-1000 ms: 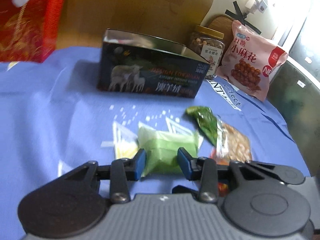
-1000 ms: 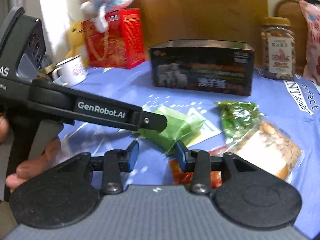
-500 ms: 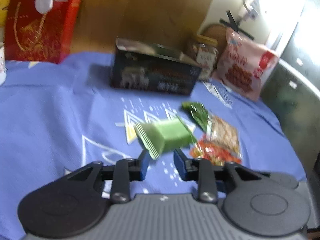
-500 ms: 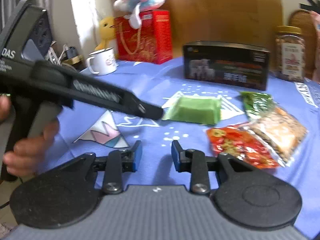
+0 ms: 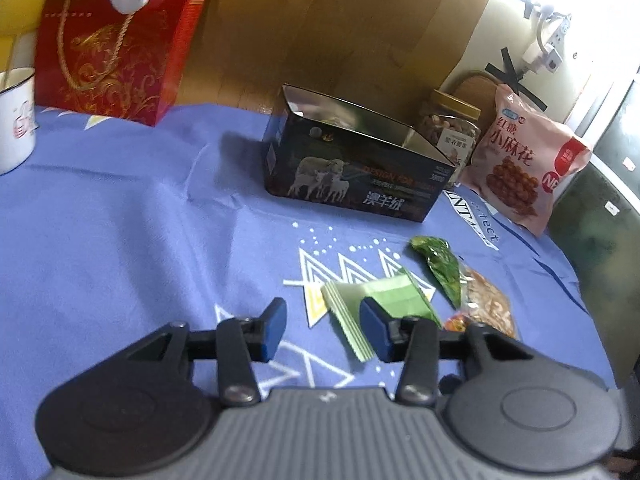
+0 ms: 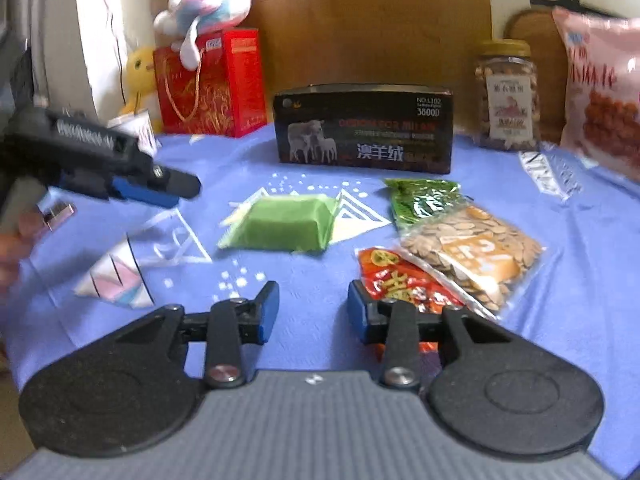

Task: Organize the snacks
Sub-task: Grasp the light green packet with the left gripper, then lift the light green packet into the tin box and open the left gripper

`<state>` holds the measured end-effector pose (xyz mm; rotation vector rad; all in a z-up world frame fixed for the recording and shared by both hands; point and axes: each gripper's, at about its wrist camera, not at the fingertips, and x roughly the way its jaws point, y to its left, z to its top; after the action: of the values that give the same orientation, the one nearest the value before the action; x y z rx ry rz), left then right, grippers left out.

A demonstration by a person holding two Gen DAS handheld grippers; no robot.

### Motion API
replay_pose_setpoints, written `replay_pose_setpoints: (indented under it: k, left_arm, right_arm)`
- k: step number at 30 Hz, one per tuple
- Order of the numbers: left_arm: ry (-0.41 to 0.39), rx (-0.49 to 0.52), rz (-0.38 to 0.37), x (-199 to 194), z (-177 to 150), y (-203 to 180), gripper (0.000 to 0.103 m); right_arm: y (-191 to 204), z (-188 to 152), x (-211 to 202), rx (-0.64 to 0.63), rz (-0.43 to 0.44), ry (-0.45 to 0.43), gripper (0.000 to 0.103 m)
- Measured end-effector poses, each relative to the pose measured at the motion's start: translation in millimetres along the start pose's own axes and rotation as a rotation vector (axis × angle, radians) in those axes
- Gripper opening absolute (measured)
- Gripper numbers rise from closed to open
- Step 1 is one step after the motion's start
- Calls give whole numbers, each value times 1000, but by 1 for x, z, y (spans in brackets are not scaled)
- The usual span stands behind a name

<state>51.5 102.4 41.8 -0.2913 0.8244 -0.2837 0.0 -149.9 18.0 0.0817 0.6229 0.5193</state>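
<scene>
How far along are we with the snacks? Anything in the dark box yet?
Nothing looks sorted. The dark box interior seems empty where visible. Both tools, left tool and right tool, are open and hold nothing. Green packet, seed bag and red packet remain on the cloth.

Materials and finishes on the snack table.
The blue tablecloth (image 5: 120, 220) was matt woven cloth, creased beyond the left gripper (image 5: 323, 330), whose arms were matt black plastic. The green packet (image 6: 286, 226) just ahead looked like dull film; the seed packet (image 6: 472, 248) was glossy clear plastic. The dark box (image 5: 360, 184), farther off, had a shiny, metallic-looking inner wall.
</scene>
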Motion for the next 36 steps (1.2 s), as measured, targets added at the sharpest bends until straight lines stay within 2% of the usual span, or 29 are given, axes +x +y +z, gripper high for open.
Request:
replay_pose_setpoints:
  k: [4, 9, 12, 14, 16, 17, 19, 24, 29, 33, 36]
  left_arm:
    - [53, -9, -55, 22, 7, -4, 44]
    - [99, -4, -98, 45, 6, -14, 44]
    - [89, 15, -103, 53, 3, -19, 43]
    - [80, 25, -99, 54, 1, -23, 42]
    - [79, 28, -94, 53, 3, -23, 41]
    - [76, 24, -90, 52, 5, -23, 41]
    - [41, 40, -79, 45, 11, -25, 35]
    - [-55, 65, -93, 33, 49, -34, 35]
    - [-170, 91, -67, 44, 107, -38, 35]
    - [-214, 79, -25, 70, 141, -32, 38]
    - [-187, 43, 28, 101, 153, -22, 43]
  right_arm:
    - [0, 14, 12, -43, 4, -3, 54]
    - [-7, 33, 35, -68, 51, 37, 64]
    - [-6, 35, 54, -91, 71, 83, 65]
    - [5, 33, 56, -131, 72, 74, 61]
    - [16, 30, 54, -177, 23, 53, 57]
    - [18, 29, 52, -180, 16, 42, 55]
    - [15, 30, 49, -151, 24, 24, 45]
    - [8, 61, 45, -125, 12, -88, 45]
    - [-3, 113, 67, -134, -14, -170, 45]
    - [-19, 150, 103, -105, -15, -181, 47]
    - [-27, 163, 126, -90, -33, -160, 49]
